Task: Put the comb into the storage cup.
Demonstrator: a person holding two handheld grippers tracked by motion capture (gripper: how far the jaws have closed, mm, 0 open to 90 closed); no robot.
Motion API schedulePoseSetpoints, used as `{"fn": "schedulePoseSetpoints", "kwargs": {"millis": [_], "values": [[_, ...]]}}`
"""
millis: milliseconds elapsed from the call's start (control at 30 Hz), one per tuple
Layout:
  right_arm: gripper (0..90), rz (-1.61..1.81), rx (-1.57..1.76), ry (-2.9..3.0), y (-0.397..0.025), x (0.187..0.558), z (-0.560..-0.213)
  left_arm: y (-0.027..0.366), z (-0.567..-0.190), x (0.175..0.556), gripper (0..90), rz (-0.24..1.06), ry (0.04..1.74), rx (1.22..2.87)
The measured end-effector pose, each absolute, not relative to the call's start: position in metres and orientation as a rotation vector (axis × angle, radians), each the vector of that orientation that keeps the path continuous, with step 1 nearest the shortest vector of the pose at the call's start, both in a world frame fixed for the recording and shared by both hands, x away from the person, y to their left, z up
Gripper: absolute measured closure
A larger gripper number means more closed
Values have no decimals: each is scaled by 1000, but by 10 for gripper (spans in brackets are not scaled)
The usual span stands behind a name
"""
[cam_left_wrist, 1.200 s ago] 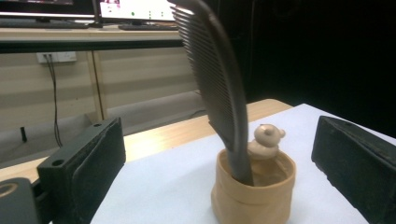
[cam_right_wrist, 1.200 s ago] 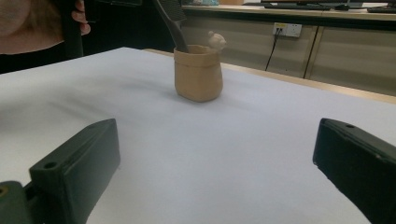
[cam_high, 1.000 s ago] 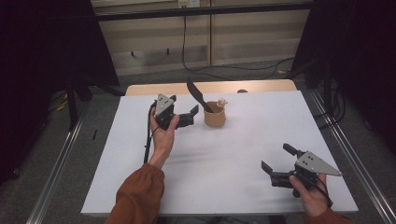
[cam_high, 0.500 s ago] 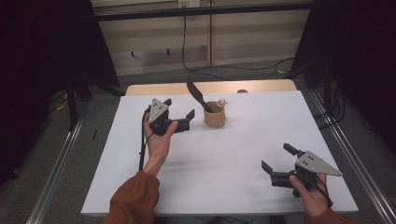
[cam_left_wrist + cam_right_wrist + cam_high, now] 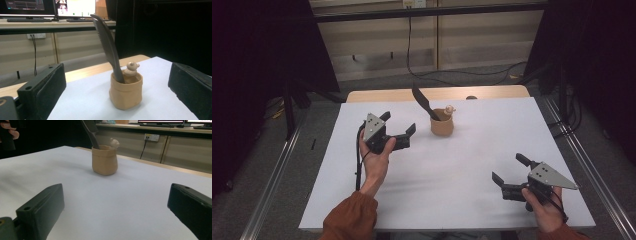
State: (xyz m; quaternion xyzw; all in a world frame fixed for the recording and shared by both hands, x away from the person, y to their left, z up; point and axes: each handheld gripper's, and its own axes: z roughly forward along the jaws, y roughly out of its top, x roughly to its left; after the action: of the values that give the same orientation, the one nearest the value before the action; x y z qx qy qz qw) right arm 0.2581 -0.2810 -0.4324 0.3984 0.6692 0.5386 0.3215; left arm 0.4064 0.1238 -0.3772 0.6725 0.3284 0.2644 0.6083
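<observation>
Two tongs, both gaping wide, nothing held: left tongs (image 5: 401, 126) just left of the tan cup (image 5: 442, 122), right tongs (image 5: 510, 169) well apart toward the near worktop (image 5: 462, 165) edge. Cup holds a dark comb (image 5: 106, 45) and small figure (image 5: 131, 68); bare white surface all round

White-topped table (image 5: 472, 165), beige wall panels (image 5: 472, 40), grey floor (image 5: 277, 165), dark curtains (image 5: 257, 75), monitors (image 5: 75, 7)

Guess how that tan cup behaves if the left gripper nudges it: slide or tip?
Probably tips or skids easily: the tan cup looks small and soft-walled, like a rolled-rim pouch, so likely light. The tall dark comb leans out well above its rim, which may shift weight to that side. The white table cover looks smooth, so little grip.
</observation>
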Motion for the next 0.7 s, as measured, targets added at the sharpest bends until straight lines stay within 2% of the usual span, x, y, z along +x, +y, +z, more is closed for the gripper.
{"fn": "schedulePoseSetpoints", "kwargs": {"millis": [267,700], "values": [[3,1411,1042,1750,-282,257,-431,126,-379,394,20,633,749,1559],[0,1413,1049,1720,-282,257,-431,153,-391,371,24,644,784,1517]]}}
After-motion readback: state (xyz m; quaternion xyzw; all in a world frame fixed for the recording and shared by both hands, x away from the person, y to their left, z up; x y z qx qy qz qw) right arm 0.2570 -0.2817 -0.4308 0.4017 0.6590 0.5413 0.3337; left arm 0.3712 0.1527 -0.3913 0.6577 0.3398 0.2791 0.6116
